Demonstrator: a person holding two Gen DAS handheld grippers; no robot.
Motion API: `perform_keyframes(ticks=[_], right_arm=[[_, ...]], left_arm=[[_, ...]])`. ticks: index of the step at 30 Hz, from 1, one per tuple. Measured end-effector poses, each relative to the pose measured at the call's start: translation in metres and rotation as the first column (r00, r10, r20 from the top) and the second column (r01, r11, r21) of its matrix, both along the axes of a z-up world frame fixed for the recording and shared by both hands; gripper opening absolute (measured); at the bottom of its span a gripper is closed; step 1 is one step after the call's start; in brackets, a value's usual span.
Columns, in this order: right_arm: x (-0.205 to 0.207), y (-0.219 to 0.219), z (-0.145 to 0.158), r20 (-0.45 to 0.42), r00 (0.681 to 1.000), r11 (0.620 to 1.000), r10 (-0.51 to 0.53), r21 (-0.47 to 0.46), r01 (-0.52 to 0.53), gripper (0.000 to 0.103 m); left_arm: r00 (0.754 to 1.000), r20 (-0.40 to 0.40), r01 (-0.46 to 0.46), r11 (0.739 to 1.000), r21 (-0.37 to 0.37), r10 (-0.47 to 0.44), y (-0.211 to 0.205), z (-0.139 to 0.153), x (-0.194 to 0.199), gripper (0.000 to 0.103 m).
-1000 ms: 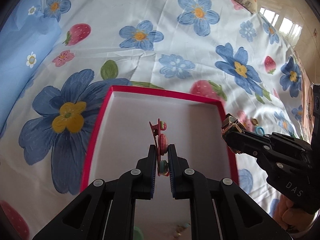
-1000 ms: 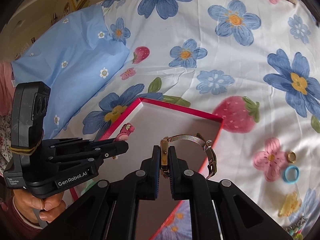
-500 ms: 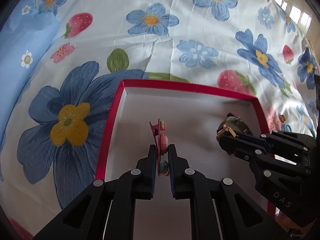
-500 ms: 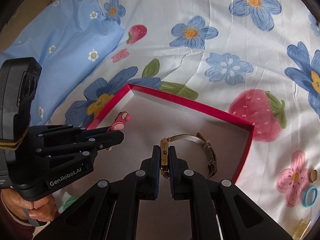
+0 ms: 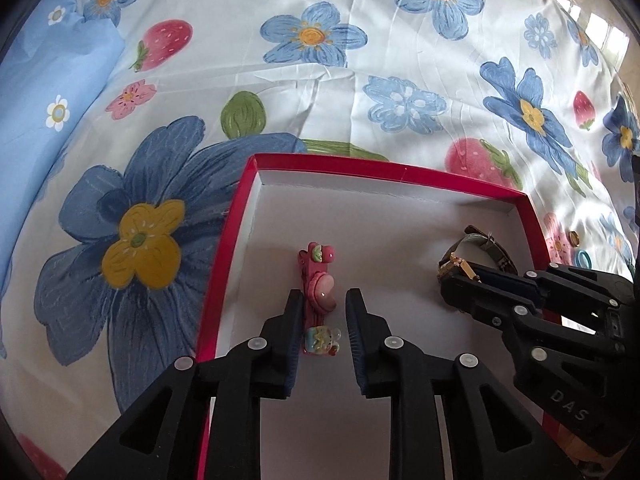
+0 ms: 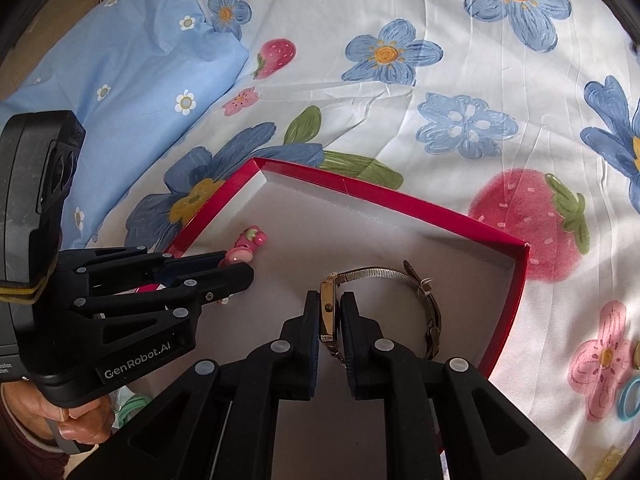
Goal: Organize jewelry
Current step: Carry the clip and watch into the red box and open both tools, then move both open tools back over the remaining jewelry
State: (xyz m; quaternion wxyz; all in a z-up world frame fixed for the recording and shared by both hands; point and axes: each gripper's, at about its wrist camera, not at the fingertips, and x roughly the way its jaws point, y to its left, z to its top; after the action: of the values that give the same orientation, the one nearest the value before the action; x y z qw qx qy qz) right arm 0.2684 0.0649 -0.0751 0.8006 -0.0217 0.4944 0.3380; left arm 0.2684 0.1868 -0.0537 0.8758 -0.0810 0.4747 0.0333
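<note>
glossy hair clip [image 5: 319,300], mesh-strap watch [image 6: 400,304]

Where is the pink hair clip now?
The pink hair clip lies on the red box's white floor, near its left wall, between the opening jaws of the left gripper; the watch is to its right.

Both wrist cameras look steeply down, close over the red box [image 5: 236,216] on the bed [image 5: 360,92] (each catches the other gripper), sharing its white floor and flowered sheet.
</note>
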Motion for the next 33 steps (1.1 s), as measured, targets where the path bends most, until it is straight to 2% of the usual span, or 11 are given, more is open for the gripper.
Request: perform_keyframes(ticks=[4, 5, 7, 8, 10, 19, 27, 33], right_arm=[[-0.003, -0.006, 0.009, 0.009, 1.000, 1.000, -0.010, 0.025, 0.010, 0.029], [-0.004, -0.007, 0.011, 0.010, 1.000, 0.999, -0.015, 0.030, 0.014, 0.029], [-0.007, -0.013, 0.018, 0.014, 1.000, 0.999, -0.025, 0.047, 0.024, 0.030], [-0.009, -0.016, 0.022, 0.016, 0.999, 0.998, -0.029, 0.057, 0.028, 0.030], [-0.016, -0.024, 0.031, 0.024, 0.999, 0.996, -0.041, 0.077, 0.039, 0.032], [-0.047, -0.072, 0.059, 0.047, 0.992, 0.986, -0.117, 0.129, 0.110, 0.038], [-0.074, -0.129, 0.066, 0.038, 0.979, 0.973, -0.199, 0.125, 0.193, 0.040], [-0.089, -0.174, 0.067, 0.039, 0.960, 0.957, -0.276, 0.108, 0.271, 0.041]], left_arm=[[1.000, 0.006, -0.009, 1.000, 0.006, 0.009, -0.001, 0.005, -0.007, 0.022], [1.000, 0.010, -0.011, 1.000, 0.004, 0.011, -0.001, 0.006, -0.010, 0.022], [1.000, 0.017, -0.014, 1.000, -0.004, 0.014, -0.001, 0.010, -0.016, 0.028], [1.000, 0.021, -0.020, 1.000, -0.005, 0.020, -0.002, 0.012, -0.020, 0.036], [0.999, 0.029, -0.022, 1.000, 0.002, 0.022, -0.002, 0.016, -0.025, 0.041], [0.997, 0.079, -0.017, 0.999, -0.044, 0.020, -0.016, 0.040, -0.063, 0.041], [0.992, 0.119, 0.061, 0.994, -0.087, -0.051, -0.052, 0.059, -0.101, 0.047], [0.986, 0.128, 0.119, 0.988, -0.095, -0.106, -0.077, 0.066, -0.113, 0.048]])
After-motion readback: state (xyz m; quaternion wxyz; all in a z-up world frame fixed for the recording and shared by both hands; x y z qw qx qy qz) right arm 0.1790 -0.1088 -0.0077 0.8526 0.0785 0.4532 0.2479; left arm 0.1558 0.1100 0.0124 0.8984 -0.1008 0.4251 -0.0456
